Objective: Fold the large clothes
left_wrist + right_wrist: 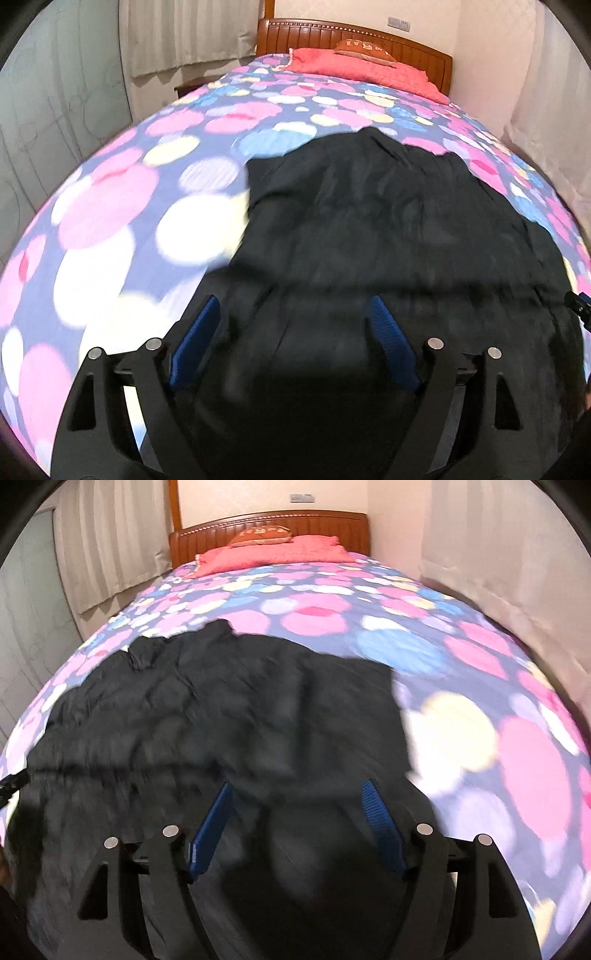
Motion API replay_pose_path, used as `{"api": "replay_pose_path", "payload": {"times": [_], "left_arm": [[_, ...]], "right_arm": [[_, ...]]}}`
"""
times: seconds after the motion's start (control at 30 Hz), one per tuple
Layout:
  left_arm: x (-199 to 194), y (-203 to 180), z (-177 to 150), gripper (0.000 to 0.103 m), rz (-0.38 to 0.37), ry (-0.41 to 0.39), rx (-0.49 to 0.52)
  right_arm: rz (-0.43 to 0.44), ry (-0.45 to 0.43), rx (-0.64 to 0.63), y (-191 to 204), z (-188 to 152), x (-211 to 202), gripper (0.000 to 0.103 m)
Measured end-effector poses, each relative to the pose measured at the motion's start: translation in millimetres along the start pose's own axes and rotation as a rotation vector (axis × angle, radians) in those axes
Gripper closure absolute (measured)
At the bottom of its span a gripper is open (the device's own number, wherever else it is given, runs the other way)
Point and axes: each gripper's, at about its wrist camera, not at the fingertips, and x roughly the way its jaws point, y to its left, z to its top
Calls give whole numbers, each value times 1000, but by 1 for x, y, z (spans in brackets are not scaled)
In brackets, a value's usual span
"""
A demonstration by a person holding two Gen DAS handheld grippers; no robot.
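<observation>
A large black garment (369,221) lies spread on the bed, blurred by motion; it also shows in the right wrist view (221,709). My left gripper (293,302) is open, its blue-padded fingers (199,328) wide apart over the garment's near left part. My right gripper (297,786) is open too, fingers (373,805) wide apart over the garment's near right part. Black cloth fills the space between both pairs of fingers; whether they touch it I cannot tell. The right gripper's tip (578,302) shows at the left view's right edge.
The bed has a blue sheet (110,206) with pink, white and yellow circles. A red blanket (362,70) and an orange pillow (364,48) lie by the wooden headboard (325,35). Curtains (184,33) hang at left; a wall (517,554) runs along the right.
</observation>
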Motion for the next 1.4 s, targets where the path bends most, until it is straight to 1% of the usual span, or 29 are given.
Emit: {"api": "replay_pose_path", "payload": {"times": [0.13, 0.17, 0.27, 0.33, 0.43, 0.5, 0.53, 0.57, 0.6, 0.77, 0.93, 1.0, 1.03, 1.07, 1.1, 1.13, 1.17, 1.23, 1.27, 1.33, 1.37, 1.4], "left_arm": [[-30, 33, -43, 19, -16, 28, -67], [-39, 44, -57, 19, -18, 40, -91], [-57, 65, -86, 19, -5, 56, -147], [-70, 80, -107, 19, -11, 70, -198], [-81, 93, -132, 18, -38, 110, -249], [-87, 99, -149, 17, -82, 125, -285], [-90, 100, -155, 16, -96, 120, -295], [-94, 100, -160, 13, -105, 114, -296], [-95, 101, -164, 12, -111, 112, -294], [-103, 94, -179, 11, -162, 117, -292], [-105, 88, -186, 11, -174, 104, -312], [-104, 87, -187, 11, -192, 99, -329], [-105, 86, -187, 12, -205, 95, -337], [-105, 84, -188, 18, -211, 95, -341], [-104, 83, -189, 20, -203, 95, -341], [-104, 82, -189, 21, -194, 95, -337], [-104, 81, -189, 22, -187, 93, -332], [-104, 82, -190, 26, -182, 90, -337], [-104, 82, -190, 30, -180, 89, -342], [-105, 84, -191, 39, -176, 85, -352], [-105, 85, -191, 47, -178, 84, -354], [-105, 85, -191, 53, -177, 84, -354]], "right_arm": [[-34, 36, 44, -40, -38, -27, 31], [-39, 50, 54, -48, -48, -32, 31], [-61, 88, 88, -77, -86, -50, 31], [-69, 107, 105, -90, -104, -57, 31], [-39, 134, 157, -107, -132, -67, 31], [-14, 142, 194, -114, -145, -72, 31], [-1, 143, 207, -115, -151, -74, 31], [9, 144, 215, -116, -156, -76, 31], [18, 146, 221, -117, -161, -77, 30], [41, 148, 245, -116, -180, -81, 24], [80, 142, 298, -120, -190, -85, 24], [93, 144, 292, -117, -191, -87, 32], [101, 142, 294, -115, -192, -88, 39], [101, 135, 296, -113, -193, -90, 46], [108, 132, 293, -111, -193, -90, 51], [133, 131, 290, -108, -192, -91, 64], [141, 134, 294, -105, -192, -90, 64], [128, 128, 284, -102, -193, -91, 64], [126, 124, 284, -102, -194, -91, 65], [132, 119, 295, -102, -195, -92, 67], [134, 118, 295, -102, -195, -92, 69], [138, 116, 294, -101, -194, -93, 71]]}}
